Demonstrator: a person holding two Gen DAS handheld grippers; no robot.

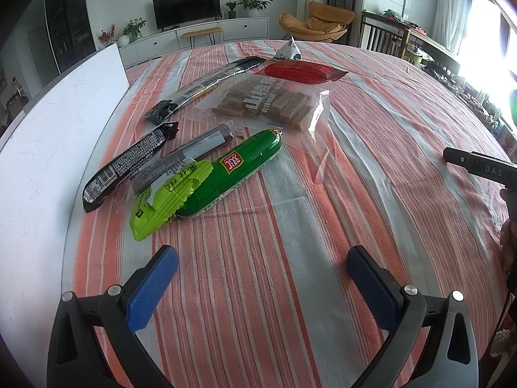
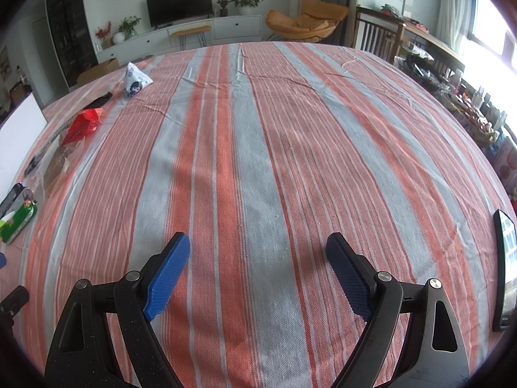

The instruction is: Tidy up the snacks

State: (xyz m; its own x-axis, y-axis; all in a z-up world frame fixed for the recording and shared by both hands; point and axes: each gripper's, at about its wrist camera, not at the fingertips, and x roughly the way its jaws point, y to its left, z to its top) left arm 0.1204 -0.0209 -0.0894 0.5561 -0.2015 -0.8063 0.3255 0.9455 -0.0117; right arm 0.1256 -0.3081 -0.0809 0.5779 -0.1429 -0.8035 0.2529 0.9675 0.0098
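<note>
Snacks lie in a loose group on the striped tablecloth in the left wrist view: a green sausage pack [image 1: 226, 174], a black bar [image 1: 126, 165], a grey stick [image 1: 194, 148], a long dark pack [image 1: 200, 87], a clear bag of brown cubes [image 1: 268, 103], a red pack [image 1: 300, 71] and a white pyramid pack [image 1: 289, 50]. My left gripper [image 1: 263, 258] is open just in front of the green pack, holding nothing. My right gripper [image 2: 258, 242] is open over bare cloth, with the same snacks far to its left, the white pyramid pack [image 2: 134, 79] among them.
A white board [image 1: 55, 123] lines the table's left edge. A phone [image 2: 505, 268] lies at the right edge of the table. A chair [image 1: 384, 37] and a cluttered sideboard stand beyond the far right side. Part of the right tool [image 1: 475, 165] shows at the right of the left wrist view.
</note>
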